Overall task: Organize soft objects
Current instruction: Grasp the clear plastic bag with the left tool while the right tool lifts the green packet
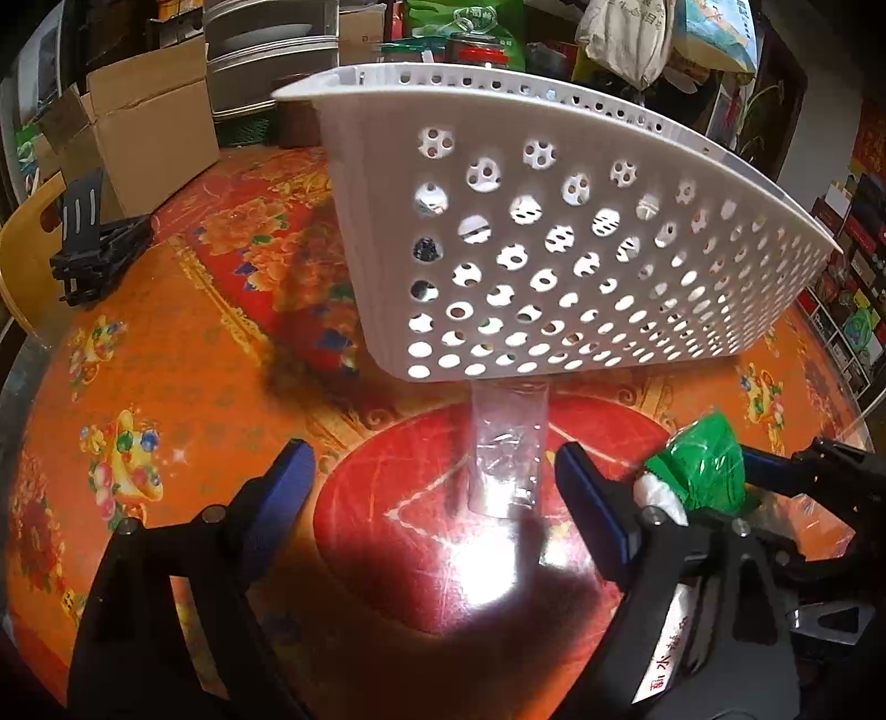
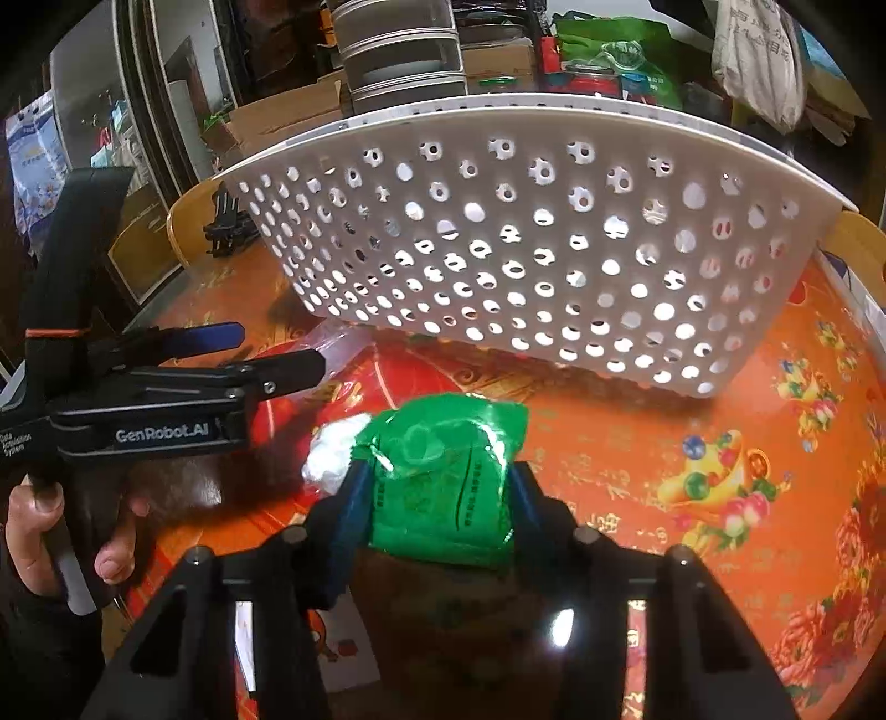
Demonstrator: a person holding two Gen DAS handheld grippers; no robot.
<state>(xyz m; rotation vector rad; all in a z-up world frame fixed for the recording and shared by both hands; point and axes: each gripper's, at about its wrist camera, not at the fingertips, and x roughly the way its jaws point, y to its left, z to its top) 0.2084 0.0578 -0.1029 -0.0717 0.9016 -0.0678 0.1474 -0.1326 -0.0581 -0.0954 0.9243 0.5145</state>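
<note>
A white perforated basket (image 1: 554, 249) stands on the orange-red table; it also shows in the right wrist view (image 2: 526, 249). My right gripper (image 2: 437, 487) is shut on a green soft packet (image 2: 443, 482) with a white end, held just above the table in front of the basket. The packet also shows in the left wrist view (image 1: 703, 471). My left gripper (image 1: 432, 471) is open and empty. A clear plastic bag (image 1: 506, 448) lies on the table between its fingers, touching the basket's near wall. The left gripper shows from the side in the right wrist view (image 2: 271, 354).
A black folded stand (image 1: 94, 243) and cardboard boxes (image 1: 144, 127) sit at the table's far left. Metal containers, jars and bags crowd behind the basket (image 2: 398, 50). Yellow chair backs (image 2: 858, 243) stand at the table edges.
</note>
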